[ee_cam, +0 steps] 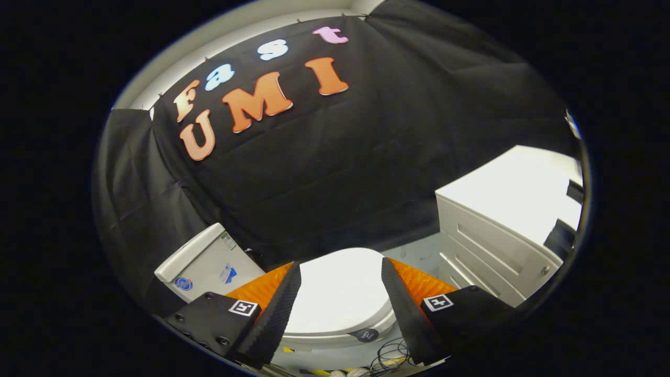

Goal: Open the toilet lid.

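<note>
Gripper (341, 285) is spread wide, nothing in it, hovering above the toilet lid (340, 293), which is down and sits between and beyond the fingers. Imo the risk: lid looks smooth and glossy w/ a thin edge, so the fingers could slip off. Tank (207, 264) to one side, white drawer cabinet (497, 230) on the other, cables (390, 356) on the floor.

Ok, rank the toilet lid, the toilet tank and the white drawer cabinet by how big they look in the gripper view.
1. white drawer cabinet
2. toilet lid, seen between the open gripper fingers
3. toilet tank
Cabinet and lid are close, and the fingers hide the lid's sides, so that order is unsure.
</note>
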Demonstrator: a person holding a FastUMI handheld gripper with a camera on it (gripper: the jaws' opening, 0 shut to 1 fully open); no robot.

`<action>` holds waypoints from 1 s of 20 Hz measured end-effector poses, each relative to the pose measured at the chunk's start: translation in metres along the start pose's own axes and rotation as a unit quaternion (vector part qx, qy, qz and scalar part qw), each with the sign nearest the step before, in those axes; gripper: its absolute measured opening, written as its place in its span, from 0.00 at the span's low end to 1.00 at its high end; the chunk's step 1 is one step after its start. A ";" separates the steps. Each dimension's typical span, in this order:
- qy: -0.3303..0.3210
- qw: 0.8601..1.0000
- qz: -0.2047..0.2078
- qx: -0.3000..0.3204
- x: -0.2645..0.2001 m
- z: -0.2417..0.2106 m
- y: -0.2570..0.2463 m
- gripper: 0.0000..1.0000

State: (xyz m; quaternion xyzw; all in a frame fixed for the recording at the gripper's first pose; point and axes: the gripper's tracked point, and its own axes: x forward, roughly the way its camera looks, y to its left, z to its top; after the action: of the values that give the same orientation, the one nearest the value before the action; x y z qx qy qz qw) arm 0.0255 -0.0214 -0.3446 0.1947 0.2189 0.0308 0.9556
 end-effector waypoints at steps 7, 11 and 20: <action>0.090 0.987 -0.008 0.130 0.040 -0.092 -0.037 0.99; 0.131 0.972 -0.007 0.196 0.048 -0.140 -0.047 0.99; 0.193 0.926 -0.018 0.324 0.052 -0.198 -0.057 0.99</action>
State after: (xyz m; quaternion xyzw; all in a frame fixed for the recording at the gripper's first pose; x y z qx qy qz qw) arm -0.0144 0.0048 -0.5518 0.4799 0.4004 -0.0223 0.7803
